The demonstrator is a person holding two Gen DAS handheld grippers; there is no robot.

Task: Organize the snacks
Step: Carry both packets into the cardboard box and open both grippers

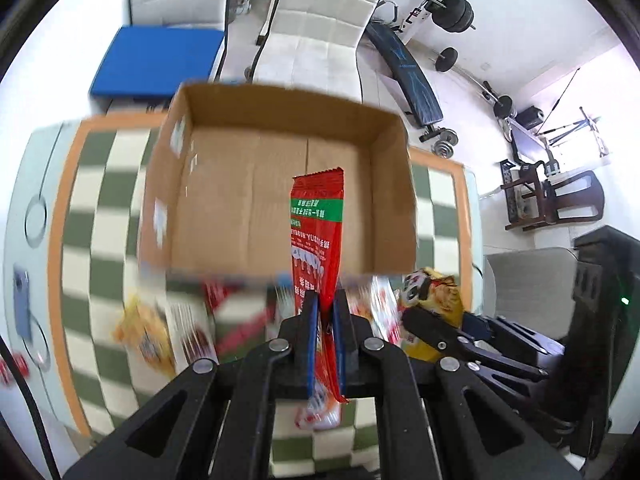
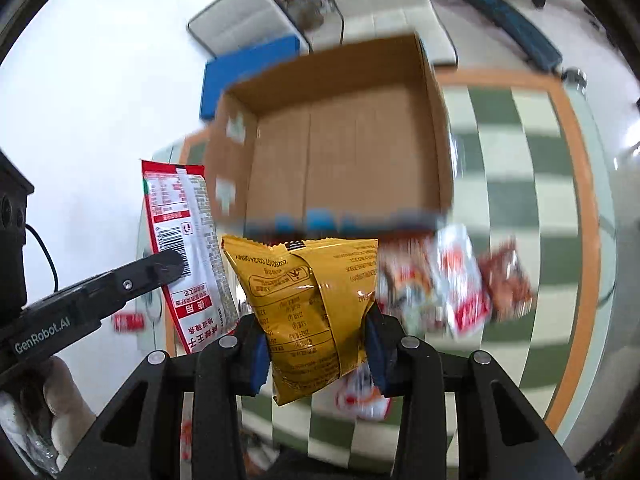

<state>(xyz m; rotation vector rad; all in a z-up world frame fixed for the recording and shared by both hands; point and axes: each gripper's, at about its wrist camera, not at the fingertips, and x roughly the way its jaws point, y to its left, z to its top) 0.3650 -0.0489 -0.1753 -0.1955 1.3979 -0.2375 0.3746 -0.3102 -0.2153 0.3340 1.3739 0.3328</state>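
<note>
Above the tabletop's near edge, the left gripper (image 1: 325, 312) pinches a red packet (image 1: 318, 236) and the right gripper (image 2: 316, 344) clamps a yellow bag (image 2: 308, 304), both short of the empty cardboard box (image 2: 344, 152); a premature release likely drops either outside its near wall

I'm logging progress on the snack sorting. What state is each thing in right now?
Cardboard box: open, empty.
Red packet: clamped in shut left gripper, lifted.
Yellow bag: squeezed in right gripper, lifted.
Loose snacks: lying on checkered mat, unsorted.
</note>
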